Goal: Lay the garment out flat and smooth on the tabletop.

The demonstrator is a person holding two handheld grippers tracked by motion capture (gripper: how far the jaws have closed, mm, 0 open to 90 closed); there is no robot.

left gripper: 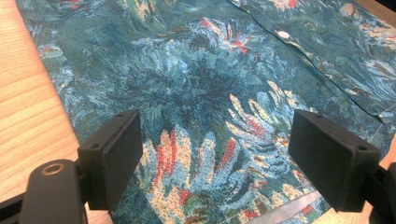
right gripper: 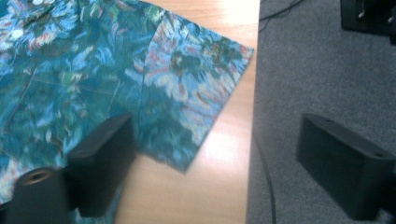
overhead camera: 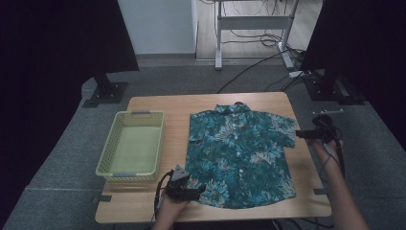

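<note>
- Shirt (overhead camera: 242,153) lies flat and face up across the middle of the table (overhead camera: 158,103), collar toward the far edge, hem near the near edge, one sleeve reaching almost to the right edge. A yellow-green basket (overhead camera: 107,158) sits just beside it on the left.
- My left hand-held gripper (overhead camera: 187,191) hovers over the hem corner nearest the near-left of the shirt, jaws spread wide with only cloth between them in the left gripper view (left gripper: 215,154). It grips nothing.
- My right hand-held gripper (overhead camera: 306,134) sits off the right edge of the table, just beside the sleeve (right gripper: 196,88), also released; in the right gripper view one jaw is over the floor (right gripper: 327,70).
- Risk on the left: if I close from this height, I judge the jaws could pinch only the top layer or slide off the thin fabric, and the hem would bunch instead of lifting cleanly.
- Risk on the right: coming in from beyond the edge, the lower jaw could catch the table rim, or the cable could snag there.
- Uneven pulls from the two sides would skew the shirt, perhaps pushing it against the basket.
</note>
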